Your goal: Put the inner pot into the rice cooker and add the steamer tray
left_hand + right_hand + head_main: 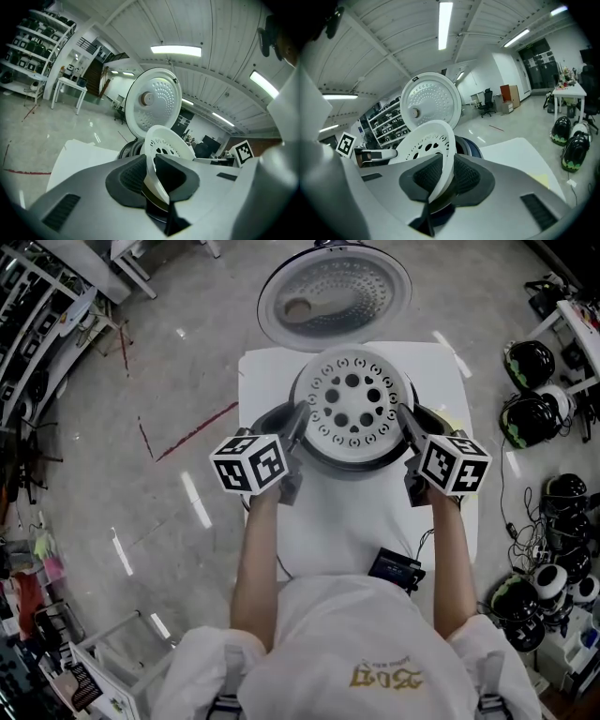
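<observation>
The white steamer tray (352, 409), round and full of holes, sits level on top of the rice cooker (352, 463), whose lid (334, 294) stands open behind it. My left gripper (302, 416) is at the tray's left rim and my right gripper (405, 416) at its right rim. In the left gripper view the tray (166, 145) has its rim between the jaws of the left gripper (151, 161), which stand a little apart. In the right gripper view the tray (424, 143) likewise passes between the loosened jaws of the right gripper (446, 164). The inner pot is hidden under the tray.
The cooker stands on a white table (356, 521); a small black device (396, 568) lies at its near edge. Several helmets (530, 362) are stacked on the floor to the right, and shelving (28, 315) runs along the left. A yellow note (541, 180) lies on the table.
</observation>
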`<act>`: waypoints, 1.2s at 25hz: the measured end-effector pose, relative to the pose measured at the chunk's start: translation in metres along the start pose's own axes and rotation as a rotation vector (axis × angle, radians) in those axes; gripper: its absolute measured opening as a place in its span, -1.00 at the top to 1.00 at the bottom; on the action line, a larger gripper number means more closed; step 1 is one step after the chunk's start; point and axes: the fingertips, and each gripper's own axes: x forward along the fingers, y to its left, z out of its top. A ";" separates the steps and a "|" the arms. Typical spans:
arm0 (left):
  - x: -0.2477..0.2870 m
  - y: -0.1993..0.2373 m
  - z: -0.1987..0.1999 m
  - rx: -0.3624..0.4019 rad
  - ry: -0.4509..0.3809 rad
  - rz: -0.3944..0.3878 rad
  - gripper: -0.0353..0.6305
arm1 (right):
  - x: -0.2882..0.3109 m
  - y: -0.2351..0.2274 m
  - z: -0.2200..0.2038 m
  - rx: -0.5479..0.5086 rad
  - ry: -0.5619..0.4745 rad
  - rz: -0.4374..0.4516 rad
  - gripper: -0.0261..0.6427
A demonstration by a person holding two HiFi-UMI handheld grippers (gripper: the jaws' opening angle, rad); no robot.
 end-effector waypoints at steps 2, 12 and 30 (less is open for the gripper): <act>0.002 0.002 -0.002 0.028 0.008 0.019 0.64 | 0.002 0.000 0.000 -0.043 0.003 -0.019 0.65; 0.012 0.003 -0.007 0.142 0.047 0.077 0.56 | 0.009 -0.006 -0.005 -0.157 0.048 -0.066 0.58; 0.018 0.002 -0.013 0.386 0.107 0.184 0.42 | 0.014 -0.008 -0.008 -0.346 0.034 -0.178 0.50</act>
